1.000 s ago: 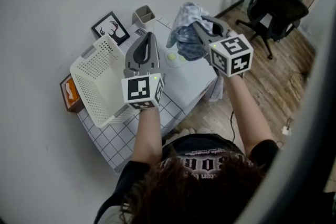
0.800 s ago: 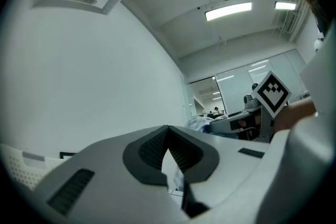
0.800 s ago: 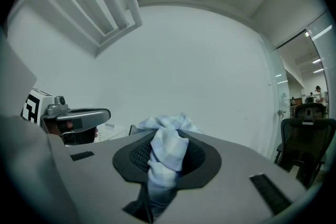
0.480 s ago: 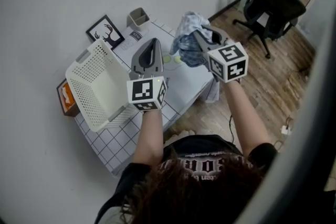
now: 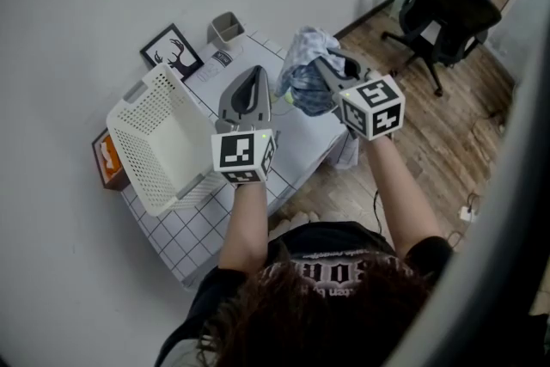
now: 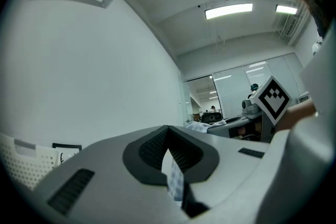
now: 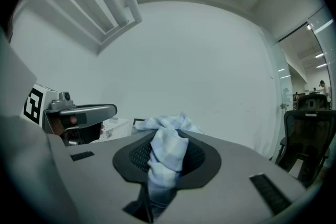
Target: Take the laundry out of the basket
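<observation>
Right of the basket (image 5: 153, 142), the right gripper (image 7: 167, 140) is pinching the blue cloth (image 5: 302, 69) by a small fold, which may be slipping free. The left gripper (image 5: 253, 77) is keeping its jaws pressed together, empty.

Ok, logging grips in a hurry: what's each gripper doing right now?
Left gripper: closed, empty.
Right gripper: closed on the blue checked cloth.
</observation>
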